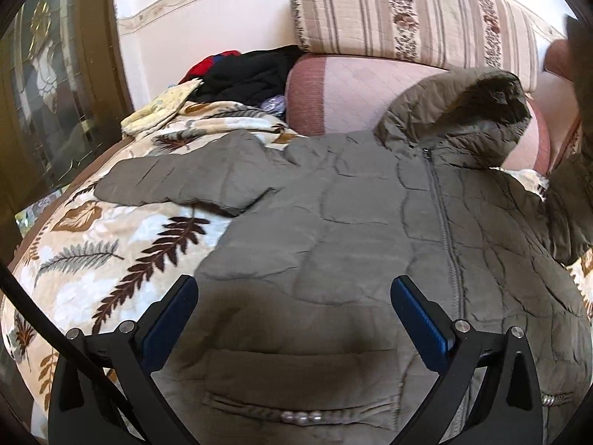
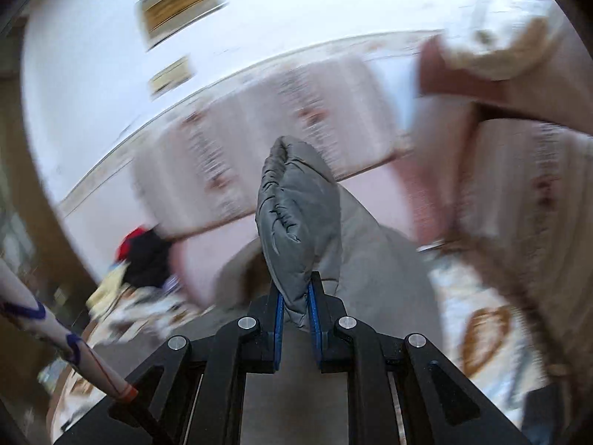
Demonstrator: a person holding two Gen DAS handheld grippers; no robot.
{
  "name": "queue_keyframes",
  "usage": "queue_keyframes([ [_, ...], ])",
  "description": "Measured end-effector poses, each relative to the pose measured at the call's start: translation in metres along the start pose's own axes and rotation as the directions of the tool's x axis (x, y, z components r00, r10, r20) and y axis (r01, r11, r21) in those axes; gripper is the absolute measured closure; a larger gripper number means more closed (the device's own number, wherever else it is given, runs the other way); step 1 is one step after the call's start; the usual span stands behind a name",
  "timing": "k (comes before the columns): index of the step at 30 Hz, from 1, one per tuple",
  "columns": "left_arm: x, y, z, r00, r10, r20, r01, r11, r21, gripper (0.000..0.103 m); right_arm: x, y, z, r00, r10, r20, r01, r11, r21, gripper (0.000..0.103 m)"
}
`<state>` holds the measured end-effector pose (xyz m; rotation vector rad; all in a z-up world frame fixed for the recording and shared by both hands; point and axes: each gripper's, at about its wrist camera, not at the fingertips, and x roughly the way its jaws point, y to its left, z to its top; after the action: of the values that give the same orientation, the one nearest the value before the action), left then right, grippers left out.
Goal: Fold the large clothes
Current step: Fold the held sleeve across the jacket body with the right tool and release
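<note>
Across the leaf-print blanket, toward its far edge by the cushion, an olive hooded jacket is laid front up, zipped. Left gripper: spread wide, nothing held. Right gripper: clamped on a raised sleeve.

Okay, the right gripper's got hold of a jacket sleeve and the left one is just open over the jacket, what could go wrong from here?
1. The right gripper pinches only the puffy cuff of the sleeve; the slick fabric may slip out mid-fold.
2. The left gripper is open above the jacket, pinning nothing, so pulling the sleeve could drag the whole jacket across the leaf-print blanket.
3. The hood rests against the sofa cushion and may bunch.
</note>
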<state>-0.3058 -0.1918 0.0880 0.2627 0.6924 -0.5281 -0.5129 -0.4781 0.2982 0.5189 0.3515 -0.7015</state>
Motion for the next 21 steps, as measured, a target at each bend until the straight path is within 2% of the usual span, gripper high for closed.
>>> queue_keyframes([
  [4, 0.003, 0.014, 0.0, 1.0, 0.013, -0.012, -0.013, 0.999, -0.03, 0.0, 0.033, 0.059, -0.04, 0.99, 0.107, -0.09, -0.112, 0.992, -0.053, 0.09],
  [7, 0.005, 0.021, -0.001, 1.0, 0.021, -0.021, -0.022, 0.998, -0.052, 0.0, 0.059, 0.096, -0.077, 0.972, 0.164, -0.169, -0.177, 0.982, -0.07, 0.09],
  [12, 0.008, 0.03, -0.001, 0.999, 0.041, -0.027, -0.043, 0.996, -0.08, 0.0, 0.111, 0.129, -0.133, 0.941, 0.191, -0.28, -0.216, 0.974, -0.064, 0.09],
  [17, 0.017, 0.031, -0.002, 0.998, 0.042, -0.057, -0.047, 0.994, -0.094, 0.0, 0.166, 0.137, -0.181, 0.897, 0.181, -0.402, -0.218, 0.975, -0.047, 0.089],
  [20, 0.021, 0.03, 0.0, 0.997, 0.035, -0.064, -0.042, 0.994, -0.103, 0.0, 0.172, 0.139, -0.185, 0.865, 0.225, -0.449, -0.27, 0.962, -0.039, 0.075],
  [21, 0.022, 0.03, 0.001, 0.997, 0.034, -0.064, -0.04, 0.994, -0.105, 0.0, 0.165, 0.137, -0.181, 0.862, 0.249, -0.442, -0.299, 0.953, -0.046, 0.067],
])
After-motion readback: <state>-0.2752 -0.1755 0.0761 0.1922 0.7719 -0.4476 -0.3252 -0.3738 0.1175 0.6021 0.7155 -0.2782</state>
